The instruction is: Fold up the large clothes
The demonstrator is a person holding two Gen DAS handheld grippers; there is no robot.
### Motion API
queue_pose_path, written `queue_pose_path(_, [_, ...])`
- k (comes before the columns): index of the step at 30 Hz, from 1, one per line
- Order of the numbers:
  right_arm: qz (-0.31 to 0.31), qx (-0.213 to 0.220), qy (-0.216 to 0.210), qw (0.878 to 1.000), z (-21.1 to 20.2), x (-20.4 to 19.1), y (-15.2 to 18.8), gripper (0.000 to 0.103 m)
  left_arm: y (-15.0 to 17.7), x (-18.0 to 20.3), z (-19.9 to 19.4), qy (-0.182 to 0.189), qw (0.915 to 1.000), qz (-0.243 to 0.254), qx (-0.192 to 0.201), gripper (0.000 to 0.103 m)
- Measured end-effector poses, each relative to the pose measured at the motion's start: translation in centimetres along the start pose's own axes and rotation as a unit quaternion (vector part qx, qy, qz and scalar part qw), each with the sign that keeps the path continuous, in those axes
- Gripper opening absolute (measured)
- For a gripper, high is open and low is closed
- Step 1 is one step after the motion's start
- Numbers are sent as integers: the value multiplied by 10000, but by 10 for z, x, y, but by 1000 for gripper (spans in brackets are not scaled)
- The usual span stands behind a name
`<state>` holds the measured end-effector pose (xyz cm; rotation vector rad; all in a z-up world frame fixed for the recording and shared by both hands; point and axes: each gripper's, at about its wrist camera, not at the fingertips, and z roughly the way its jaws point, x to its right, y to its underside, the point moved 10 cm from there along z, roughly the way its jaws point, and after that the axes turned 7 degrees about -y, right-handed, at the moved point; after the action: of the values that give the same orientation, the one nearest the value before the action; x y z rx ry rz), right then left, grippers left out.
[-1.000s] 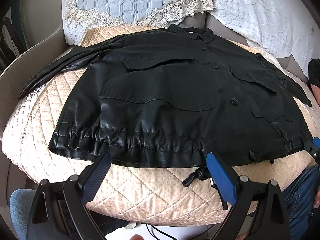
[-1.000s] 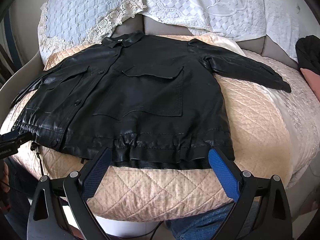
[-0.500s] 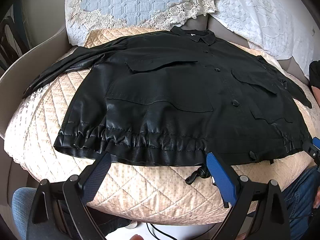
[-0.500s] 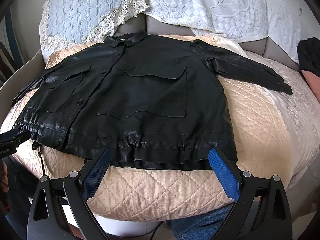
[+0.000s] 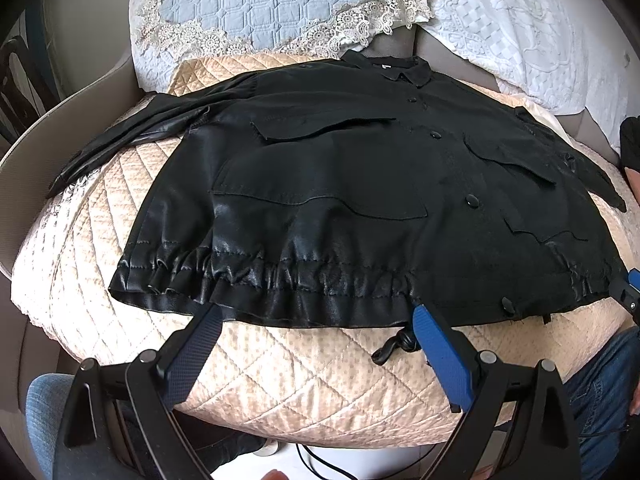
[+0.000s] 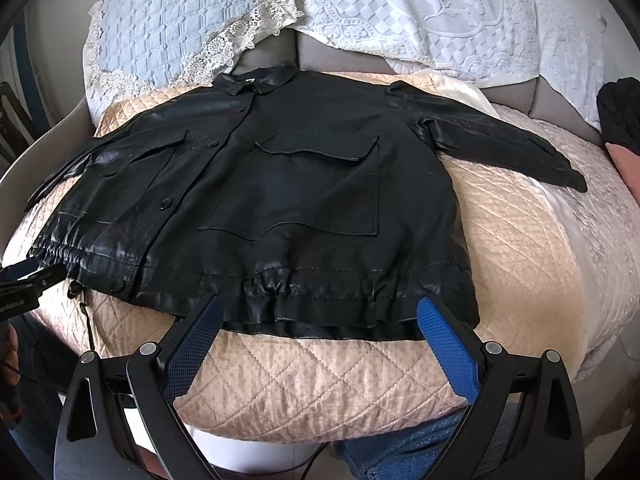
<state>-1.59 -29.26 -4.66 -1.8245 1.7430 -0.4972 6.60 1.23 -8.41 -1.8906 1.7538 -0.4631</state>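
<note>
A peach quilted cover (image 5: 280,380) spreads over the couch seat, with a pale blue lace-edged pillow (image 5: 272,4) and a white embossed pillow (image 6: 432,8) at its back. A black leather jacket (image 5: 340,184) lies flat on it, front up, collar far, sleeves spread, gathered hem near. The left tongs (image 5: 316,320) and right tongs (image 6: 318,312) hover spread wide at the hem, gripping nothing. A black drawcord (image 5: 394,346) dangles below the hem.
</note>
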Motion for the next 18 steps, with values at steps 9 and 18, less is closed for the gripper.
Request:
queue_pose_path(9, [50,88,-73,9999,0,-2,-3,98,0,-1,-2,-61,10000,-2,30,97])
queue_pose_path(18, [119,133,-226,9996,1,-6,-2,98,1,-2,-2,-72,10000,25,36,97])
